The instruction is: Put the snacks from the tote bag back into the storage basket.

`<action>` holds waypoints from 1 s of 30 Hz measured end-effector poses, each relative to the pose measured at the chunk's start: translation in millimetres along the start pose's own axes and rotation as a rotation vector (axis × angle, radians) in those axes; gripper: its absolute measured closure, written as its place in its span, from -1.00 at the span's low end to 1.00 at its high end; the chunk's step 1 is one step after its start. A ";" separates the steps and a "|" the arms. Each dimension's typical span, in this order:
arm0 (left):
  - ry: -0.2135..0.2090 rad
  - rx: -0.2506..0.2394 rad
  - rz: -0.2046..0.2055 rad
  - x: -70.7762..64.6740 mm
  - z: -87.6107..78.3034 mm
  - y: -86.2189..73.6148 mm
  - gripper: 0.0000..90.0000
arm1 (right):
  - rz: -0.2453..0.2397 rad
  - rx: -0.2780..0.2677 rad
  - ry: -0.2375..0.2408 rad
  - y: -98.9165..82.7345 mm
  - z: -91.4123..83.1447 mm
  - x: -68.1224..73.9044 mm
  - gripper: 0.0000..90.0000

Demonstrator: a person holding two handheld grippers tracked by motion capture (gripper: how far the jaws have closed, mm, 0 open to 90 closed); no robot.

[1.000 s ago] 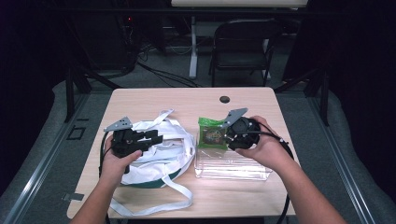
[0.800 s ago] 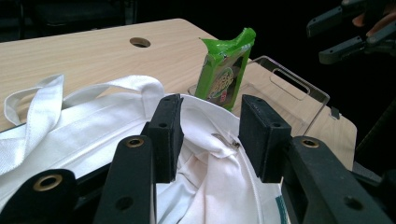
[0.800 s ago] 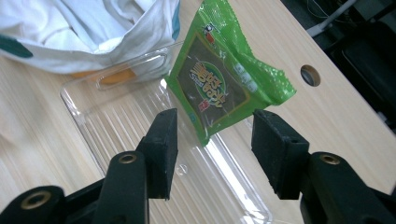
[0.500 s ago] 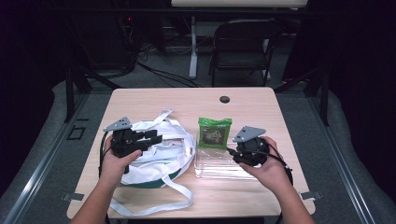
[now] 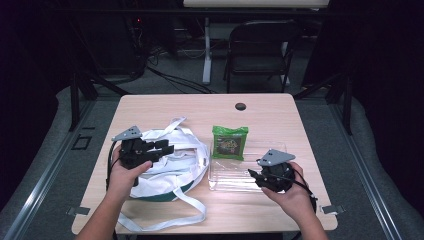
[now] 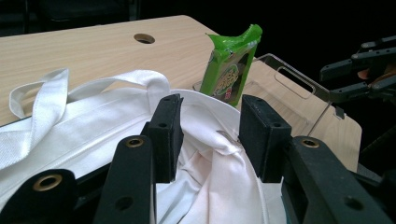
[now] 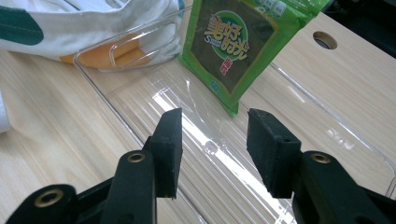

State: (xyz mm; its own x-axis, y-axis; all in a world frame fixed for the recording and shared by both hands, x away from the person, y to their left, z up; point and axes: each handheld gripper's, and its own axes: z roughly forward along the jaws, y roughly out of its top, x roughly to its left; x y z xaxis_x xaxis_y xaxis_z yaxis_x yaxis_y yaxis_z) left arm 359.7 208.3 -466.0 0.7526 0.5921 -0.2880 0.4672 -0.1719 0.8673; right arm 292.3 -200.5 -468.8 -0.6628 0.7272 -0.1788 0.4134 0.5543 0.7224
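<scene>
One white bag lies left of centre, one green packet leans at one clear tray's upper edge; left tool and right tool both gape, released

White cloth bag with dark green patch and white straps, bright green packet with dark panel and yellow-white lettering, clear tray, pale wood-grain table, black grippers with grey plates.
</scene>
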 end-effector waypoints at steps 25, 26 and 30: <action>0.011 0.012 -0.006 2.8 4.6 -3.3 0.30 | 0.079 -0.139 0.020 -31.6 7.2 -1.0 0.19; 0.011 0.012 -0.006 2.8 4.6 -3.3 0.30 | 0.079 -0.139 0.020 -31.6 7.2 -1.0 0.19; 0.013 0.015 -0.005 3.0 5.0 -3.4 0.29 | 0.086 -0.141 0.026 -32.8 8.8 -0.1 0.19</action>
State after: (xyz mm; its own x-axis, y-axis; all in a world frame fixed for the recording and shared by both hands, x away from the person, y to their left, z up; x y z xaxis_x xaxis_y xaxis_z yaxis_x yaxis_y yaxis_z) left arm 362.7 206.8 -471.8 0.7441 0.6032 -0.2873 0.4782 -0.1805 0.8595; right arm 284.3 -215.2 -498.3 -0.6453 0.7579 -0.0959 0.3790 0.4265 0.8213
